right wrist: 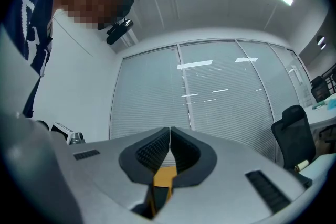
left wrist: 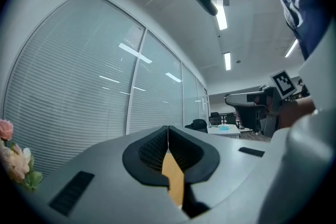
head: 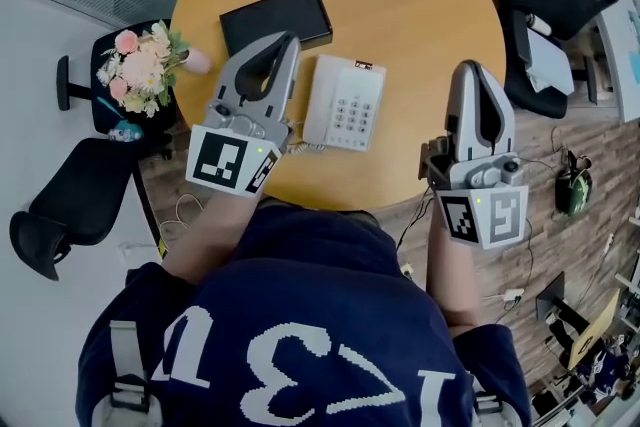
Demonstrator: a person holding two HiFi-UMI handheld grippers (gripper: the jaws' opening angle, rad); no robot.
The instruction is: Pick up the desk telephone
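Head view: round tabletop (head: 420, 5) carries desk telephone (head: 345, 102) near its front edge, between left gripper (head: 288, 39) and right gripper (head: 470, 68); both jaws together, empty. Risk: unopened jaws would shove the telephone, not grasp it

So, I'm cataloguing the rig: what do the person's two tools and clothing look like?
The left tool and right tool are light grey tapered shells with black ribbed pads. Each carries a white cube with black square markers. The person wears a navy top with white print.
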